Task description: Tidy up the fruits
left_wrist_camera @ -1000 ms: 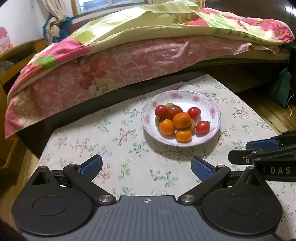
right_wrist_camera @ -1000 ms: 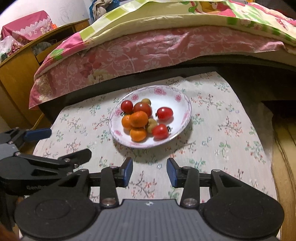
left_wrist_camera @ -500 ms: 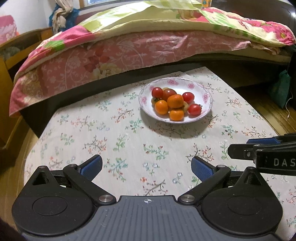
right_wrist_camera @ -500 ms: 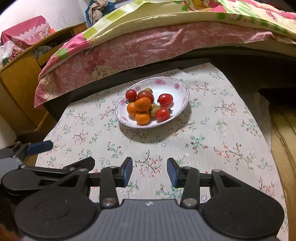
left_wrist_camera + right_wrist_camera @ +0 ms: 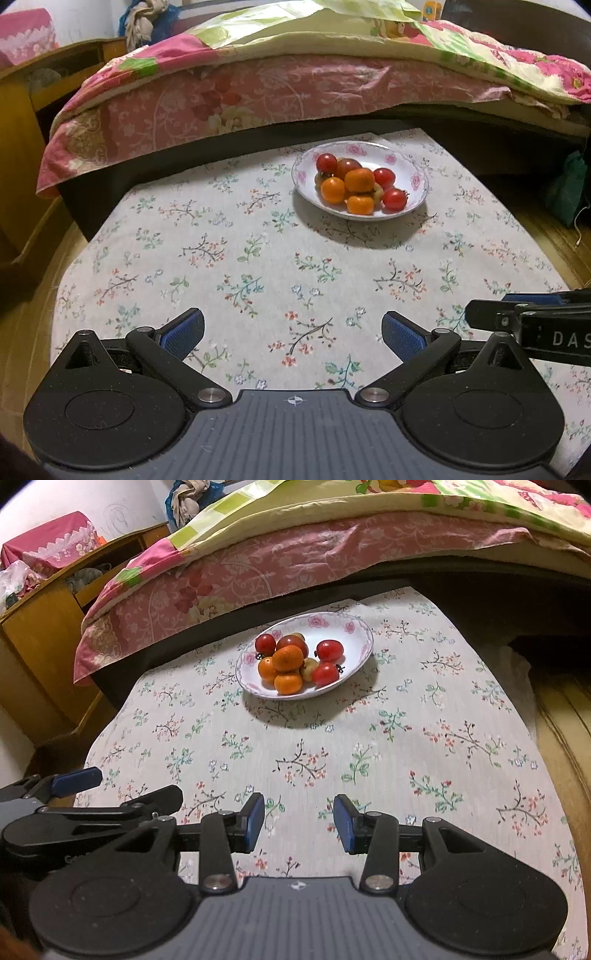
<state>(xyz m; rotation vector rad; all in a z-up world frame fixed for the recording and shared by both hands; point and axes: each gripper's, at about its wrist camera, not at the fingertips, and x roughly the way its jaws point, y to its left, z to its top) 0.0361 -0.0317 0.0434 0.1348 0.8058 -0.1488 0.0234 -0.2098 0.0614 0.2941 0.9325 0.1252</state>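
A white flower-rimmed plate (image 5: 413, 173) (image 5: 354, 635) stands at the far side of a table under a floral cloth (image 5: 258, 266) (image 5: 406, 738). On it lie red tomatoes (image 5: 394, 198) (image 5: 330, 650), orange tangerines (image 5: 359, 180) (image 5: 288, 658) and a yellowish fruit half hidden among them. My left gripper (image 5: 293, 330) hangs open over the near cloth, nothing between its blue pads. My right gripper (image 5: 299, 818) is open too, with a narrower gap and empty. Each gripper shows at the edge of the other's view.
A bed with a pink floral sheet (image 5: 258, 92) and a pink and green quilt (image 5: 369, 29) runs along the table's far edge. A wooden cabinet (image 5: 40, 627) stands to the left. Wooden floor (image 5: 565, 716) and a dark green bag (image 5: 569, 188) lie to the right.
Both grippers have drawn back from the plate, which now looks smaller and farther off. More of the floral cloth shows in front of them. The jaws look unchanged.
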